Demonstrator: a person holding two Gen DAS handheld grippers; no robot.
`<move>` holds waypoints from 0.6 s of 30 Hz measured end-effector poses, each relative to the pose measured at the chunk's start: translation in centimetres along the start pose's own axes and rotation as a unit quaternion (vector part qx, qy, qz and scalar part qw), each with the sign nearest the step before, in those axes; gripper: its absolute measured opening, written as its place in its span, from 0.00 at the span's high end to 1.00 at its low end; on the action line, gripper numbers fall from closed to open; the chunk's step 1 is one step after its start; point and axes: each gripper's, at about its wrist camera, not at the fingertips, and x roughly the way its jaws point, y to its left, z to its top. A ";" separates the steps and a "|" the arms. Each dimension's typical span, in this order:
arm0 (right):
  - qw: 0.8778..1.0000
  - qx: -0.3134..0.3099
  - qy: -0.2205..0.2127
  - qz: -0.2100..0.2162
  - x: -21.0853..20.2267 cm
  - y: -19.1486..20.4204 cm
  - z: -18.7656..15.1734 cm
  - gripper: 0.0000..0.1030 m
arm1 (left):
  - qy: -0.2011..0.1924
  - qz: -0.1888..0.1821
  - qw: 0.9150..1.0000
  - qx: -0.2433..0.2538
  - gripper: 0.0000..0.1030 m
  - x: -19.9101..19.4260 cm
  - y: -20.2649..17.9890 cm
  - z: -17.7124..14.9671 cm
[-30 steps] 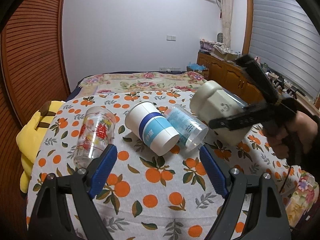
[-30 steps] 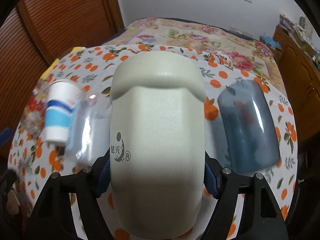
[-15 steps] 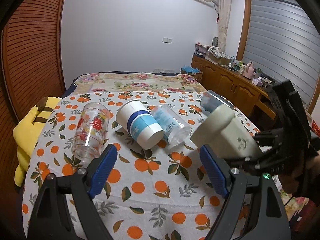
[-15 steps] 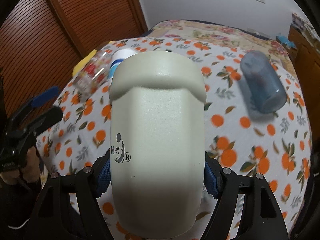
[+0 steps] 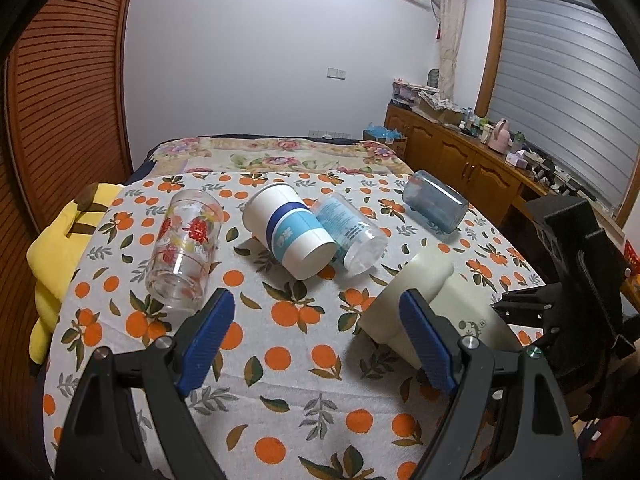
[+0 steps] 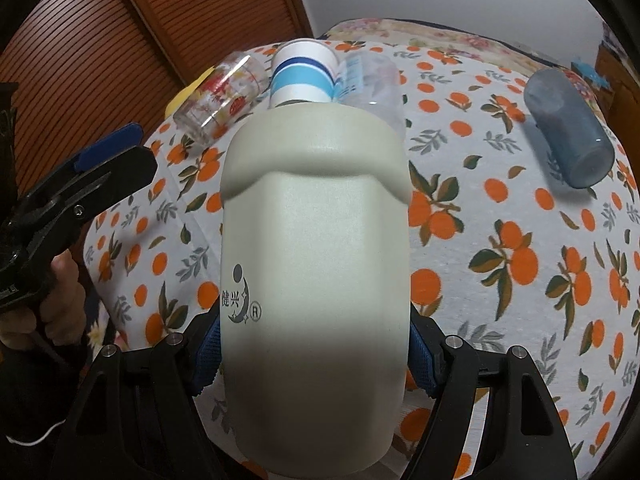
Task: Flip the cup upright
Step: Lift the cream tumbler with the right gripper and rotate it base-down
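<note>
My right gripper (image 6: 314, 360) is shut on a cream plastic cup (image 6: 316, 264) with a printed logo; its blue pads clamp the cup's sides. In the left wrist view the cream cup (image 5: 424, 304) is tilted low over the tablecloth at the right, its wide end toward the table, held by the right gripper (image 5: 516, 308). My left gripper (image 5: 316, 340) is open and empty above the near part of the table; it also shows in the right wrist view (image 6: 108, 148) at the left.
On the orange-print tablecloth (image 5: 280, 360) lie a flowered glass (image 5: 184, 248), a white-and-blue paper cup (image 5: 288, 232), a clear plastic cup (image 5: 352, 236) and a blue tumbler (image 5: 434, 206), all on their sides. A yellow cushion (image 5: 60, 248) is at the left.
My right gripper has carried the cream cup from up high down and nearer, close to the tablecloth at the right. My left gripper has pulled back slightly.
</note>
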 end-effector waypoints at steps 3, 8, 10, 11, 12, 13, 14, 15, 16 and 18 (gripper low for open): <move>1.000 -0.004 -0.002 -0.005 0.0 0.2 0.0 0.25 | 0.002 0.001 1.000 -0.003 0.17 0.2 0.1 0.0; 1.000 -0.009 -0.006 -0.014 -0.2 0.6 -0.4 0.24 | 0.011 0.000 1.000 -0.006 0.17 0.6 0.0 0.2; 1.000 -0.016 -0.020 -0.015 -1.0 0.8 -0.6 0.21 | 0.013 0.000 1.000 -0.007 0.17 0.7 -0.1 0.3; 0.999 -0.018 -0.027 -0.016 -1.4 0.9 -0.6 0.20 | 0.013 -0.001 1.000 -0.008 0.17 0.8 -0.2 0.4; 0.999 -0.020 -0.033 -0.015 -1.9 1.0 -0.6 0.19 | 0.014 -0.001 1.000 -0.008 0.18 0.8 -0.2 0.5; 0.999 -0.022 -0.037 -0.015 -2.3 1.1 -0.6 0.19 | 0.015 -0.001 1.000 -0.009 0.18 0.9 -0.3 0.6; 0.999 -0.023 -0.042 -0.016 -2.8 1.2 -0.7 0.19 | 0.016 -0.002 1.000 -0.009 0.17 0.9 -0.5 0.7; 0.998 -0.023 -0.049 -0.017 -3.4 1.1 -0.8 0.19 | 0.016 -0.003 1.000 -0.010 0.17 0.9 -0.6 0.7; 0.998 -0.022 -0.054 -0.018 -3.8 1.1 -0.8 0.19 | 0.018 -0.005 1.000 -0.011 0.17 0.9 -0.8 0.9; 0.997 -0.019 -0.068 -0.022 -5.0 0.8 -1.1 0.19 | 0.022 -0.008 1.000 -0.015 0.17 1.0 -1.2 1.1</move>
